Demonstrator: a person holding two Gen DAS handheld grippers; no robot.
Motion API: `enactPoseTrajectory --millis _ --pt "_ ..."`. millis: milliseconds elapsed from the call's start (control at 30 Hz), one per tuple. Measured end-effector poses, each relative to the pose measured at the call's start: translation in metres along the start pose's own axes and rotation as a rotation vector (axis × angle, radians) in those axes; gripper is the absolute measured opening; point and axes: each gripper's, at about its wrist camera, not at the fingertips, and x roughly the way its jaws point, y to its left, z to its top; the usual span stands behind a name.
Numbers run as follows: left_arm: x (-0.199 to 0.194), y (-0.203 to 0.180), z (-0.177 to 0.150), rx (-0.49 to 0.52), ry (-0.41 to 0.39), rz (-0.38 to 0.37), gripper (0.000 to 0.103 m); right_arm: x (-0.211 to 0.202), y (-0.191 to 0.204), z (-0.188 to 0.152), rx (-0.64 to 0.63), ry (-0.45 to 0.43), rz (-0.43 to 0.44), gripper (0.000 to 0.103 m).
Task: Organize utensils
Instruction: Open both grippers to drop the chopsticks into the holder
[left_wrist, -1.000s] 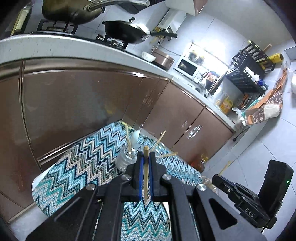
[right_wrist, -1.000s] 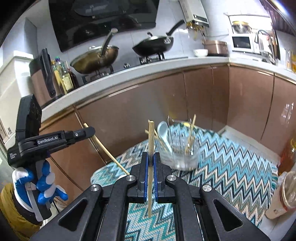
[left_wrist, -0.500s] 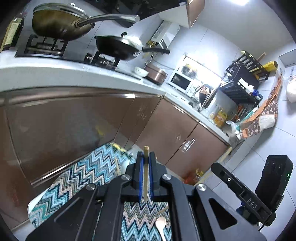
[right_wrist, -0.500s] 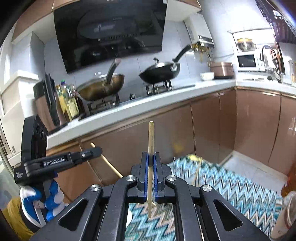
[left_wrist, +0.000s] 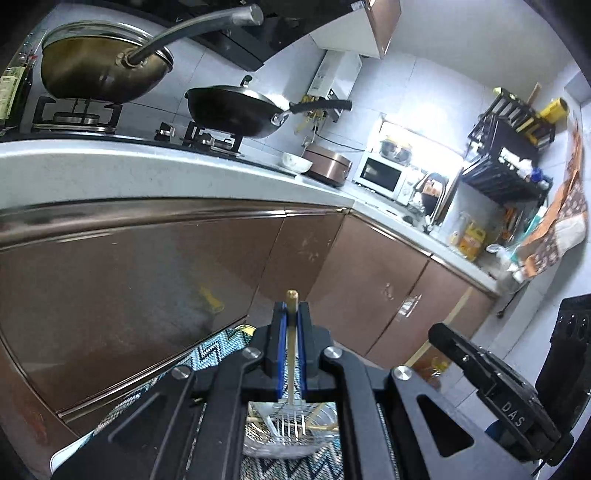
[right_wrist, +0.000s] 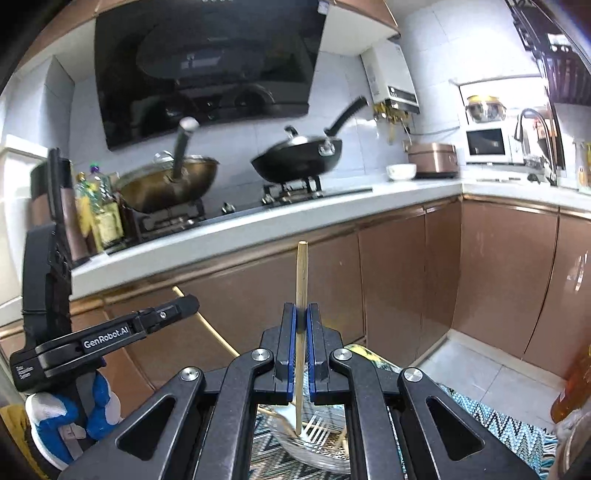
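My left gripper (left_wrist: 291, 314) is shut on a wooden chopstick (left_wrist: 291, 297) that stands upright between its blue pads. The right gripper (right_wrist: 302, 314) is likewise shut on a longer chopstick (right_wrist: 302, 273), held upright. Beneath the fingers in both views sits a clear glass utensil holder (left_wrist: 317, 439) (right_wrist: 314, 454) with chopsticks, a white spoon and a fork in it. It stands on a zigzag-patterned mat (left_wrist: 207, 350) (right_wrist: 498, 417). Each wrist view shows the other gripper alongside: the right gripper (left_wrist: 443, 334) and the left gripper (right_wrist: 184, 306), held by a blue and white gloved hand (right_wrist: 66, 417).
Brown cabinet doors (left_wrist: 147, 277) face me close ahead under a white counter (right_wrist: 221, 240). Two woks (right_wrist: 295, 162) sit on the stove. A microwave (left_wrist: 380, 173), a rice cooker and a sink tap lie further right. An amber bottle (right_wrist: 572, 387) stands on the floor at right.
Both grippers moved forward toward the cabinets, each keeping its chopstick. The glass holder slid from ahead of the fingers to beneath them, and the counter now fills more of both views.
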Motion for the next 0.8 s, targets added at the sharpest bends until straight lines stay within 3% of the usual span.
enactPoseTrajectory --millis 433,600,800 --pt "0.065 -0.008 -0.053 0.076 0.105 0.044 0.005 0.058 -0.033 -0.063 0.001 0.116 -0.024 0.006" --pt "0.059 -0.017 -0.060 0.105 0.116 0.030 0.007 0.050 -0.029 -0.068 -0.010 0.120 -0.025 0.010" --pt "0.024 -0.028 -0.051 0.133 0.099 0.004 0.019 0.014 -0.020 -0.054 -0.007 0.073 -0.034 0.018"
